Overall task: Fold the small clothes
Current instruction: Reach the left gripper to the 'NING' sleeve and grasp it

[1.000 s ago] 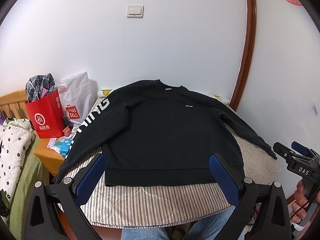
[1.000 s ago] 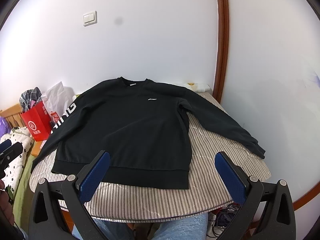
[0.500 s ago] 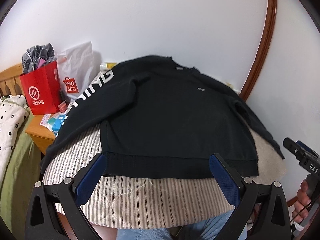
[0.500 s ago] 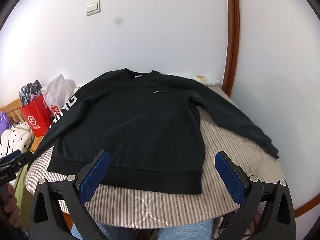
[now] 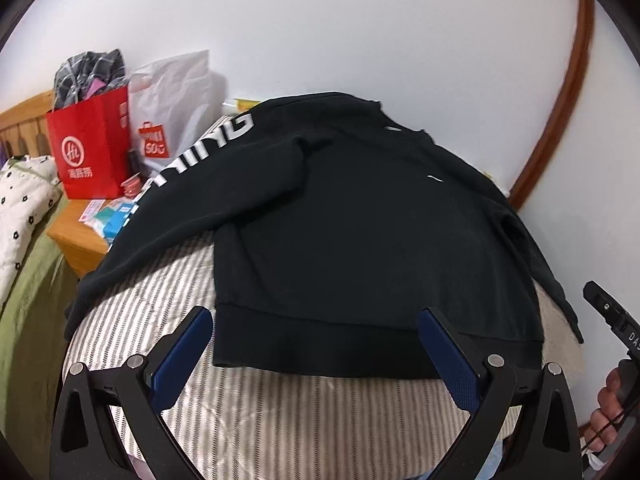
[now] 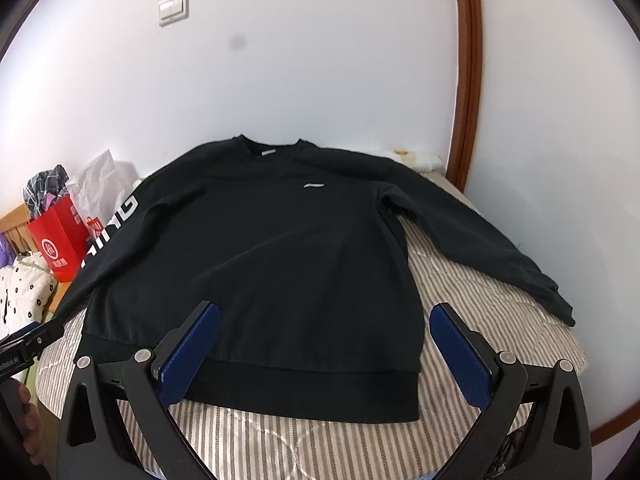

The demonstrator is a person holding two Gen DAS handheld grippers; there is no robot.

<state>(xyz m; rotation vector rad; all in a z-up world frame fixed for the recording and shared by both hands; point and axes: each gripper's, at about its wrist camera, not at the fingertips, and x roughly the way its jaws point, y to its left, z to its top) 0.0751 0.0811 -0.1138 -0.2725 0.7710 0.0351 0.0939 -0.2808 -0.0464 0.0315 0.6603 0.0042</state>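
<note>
- White walls with a curved brown wooden trim (image 6: pixel 464 80) back a round table covered in a grey-and-white striped quilted cloth (image 6: pixel 480 280), a flat base broad enough, it seems, for folding on.
- At far left, the left wrist view alone shows clearly a red paper shopping bag (image 5: pixel 90 144) and a white plastic shopping bag (image 5: pixel 172 96) on a wooden bedside cabinet (image 5: pixel 76 240), well off the folding surface.
- Centred on the cloth lies the black long-sleeved sweatshirt (image 6: pixel 280 248), front up, hem toward the person, sleeves spread, probably laid so for a first fold.
- White lettering runs down its left-hand sleeve (image 5: pixel 192 160), which droops over the cloth's edge; this is best read from the left wrist view.
- Only the right wrist view shows the other sleeve (image 6: pixel 480 236) lying full length on the cloth, and the wall switch (image 6: pixel 173 9).
- Left gripper (image 5: pixel 316 354) and right gripper (image 6: pixel 324 354) hover at the hem, fingers spread wide, holding nothing.
</note>
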